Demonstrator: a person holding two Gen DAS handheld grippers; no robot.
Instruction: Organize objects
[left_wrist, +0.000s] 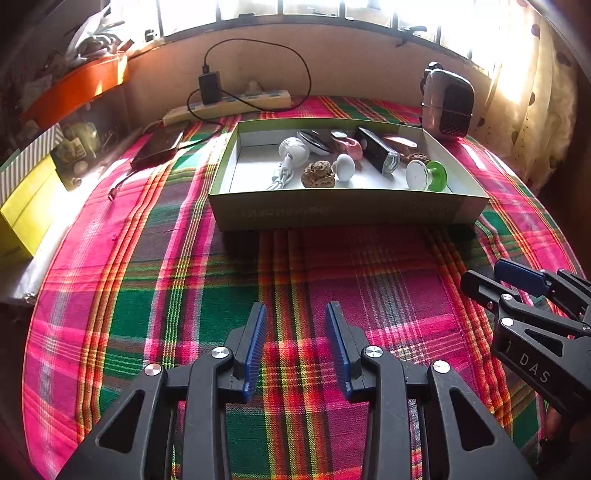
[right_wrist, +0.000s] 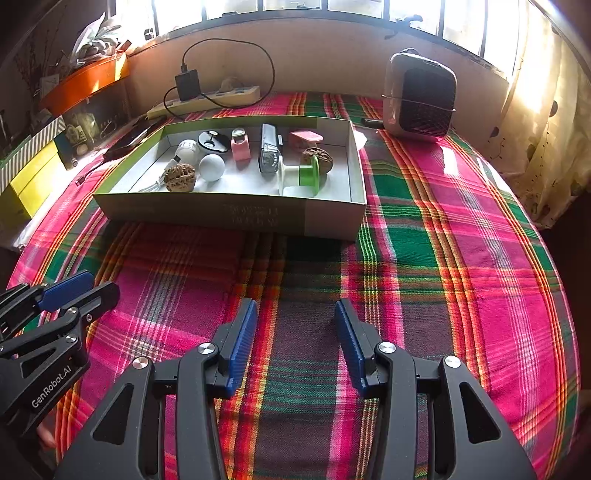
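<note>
Grey-green cardboard forms the shallow open box (left_wrist: 347, 210) at the far middle of the plaid-covered tabletop (left_wrist: 184, 295), and the small items all lie inside it: a white and green spool (left_wrist: 424, 175) near the front right, a white ball (left_wrist: 344, 167) touching a brown walnut shell (left_wrist: 318, 174), a white charger plug with cable (left_wrist: 291, 153), a silver-black bike light (left_wrist: 378, 149), and a pink clip (left_wrist: 349, 144) toward the back. The left gripper (left_wrist: 295, 347) hovers over bare cloth near the front edge, jaws apart and holding nothing. The right gripper (right_wrist: 295, 347) hangs beside it, jaws likewise spread and empty. Behind the box lie a power strip (left_wrist: 229, 105) with a black adapter (left_wrist: 209, 88), and at the far right stands a small heater (left_wrist: 448, 107).
</note>
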